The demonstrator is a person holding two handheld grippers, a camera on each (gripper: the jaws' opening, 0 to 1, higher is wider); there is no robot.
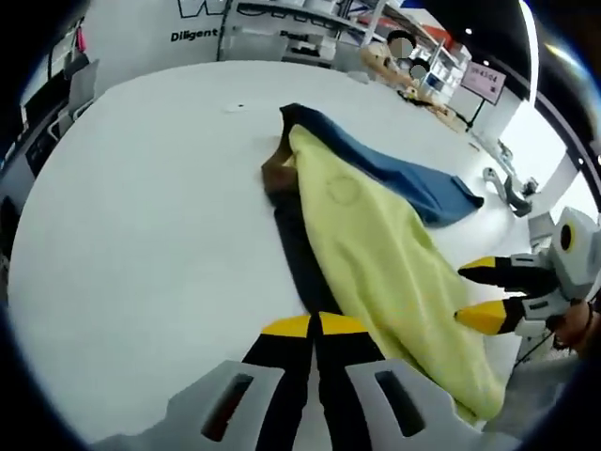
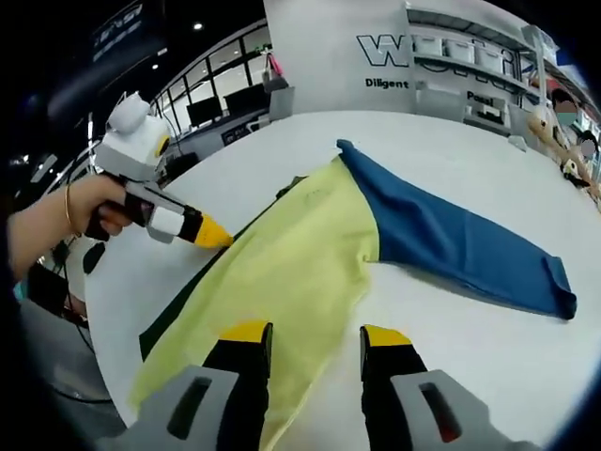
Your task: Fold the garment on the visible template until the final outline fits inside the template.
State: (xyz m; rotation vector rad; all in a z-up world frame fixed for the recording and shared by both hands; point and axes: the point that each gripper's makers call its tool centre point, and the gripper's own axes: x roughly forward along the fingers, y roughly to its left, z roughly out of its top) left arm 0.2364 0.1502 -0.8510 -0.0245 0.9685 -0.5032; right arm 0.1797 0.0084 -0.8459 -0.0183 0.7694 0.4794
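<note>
A garment with a yellow body (image 1: 376, 244) and a blue sleeve (image 1: 413, 183) lies stretched out on the white table (image 1: 141, 207). A dark strip (image 1: 296, 249) runs along the yellow body's long edge. My left gripper (image 1: 315, 326) has its yellow tips pressed together at the near end of that strip. In the right gripper view it (image 2: 218, 233) meets the yellow edge (image 2: 291, 254), held by a hand (image 2: 84, 211). My right gripper (image 2: 315, 338) stands open with yellow fabric between its jaws; in the left gripper view it (image 1: 481, 293) sits at the opposite edge. The sleeve (image 2: 451, 240) spreads rightward.
Bare white tabletop (image 2: 470, 366) surrounds the garment. A metal fitting (image 1: 507, 188) stands at the table's far right edge. Shelves with boxes (image 2: 470, 56) and a white wall with lettering stand behind the table. A pink sign (image 1: 484, 80) stands beyond the edge.
</note>
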